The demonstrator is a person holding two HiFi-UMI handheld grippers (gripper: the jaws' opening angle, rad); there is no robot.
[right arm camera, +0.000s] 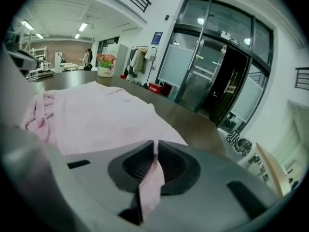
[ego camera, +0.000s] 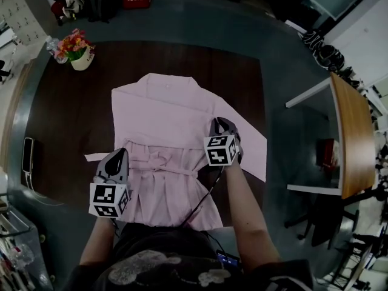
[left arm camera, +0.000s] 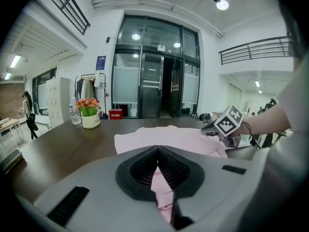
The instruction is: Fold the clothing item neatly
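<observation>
A dark table (ego camera: pixel 60 114) carries a pink garment (ego camera: pixel 170 114), spread flat across its middle with the collar at the far side and the hem at the near edge. The left gripper (ego camera: pixel 120 153) sits at the garment's left edge by the waist tie, its jaws closed on a fold of pink cloth, and the right gripper (ego camera: pixel 219 122) sits on the garment's right part, its jaws likewise pinched on a strip of the cloth. A flower pot (ego camera: pixel 77 52) stands at the far left corner, well apart from the garment.
</observation>
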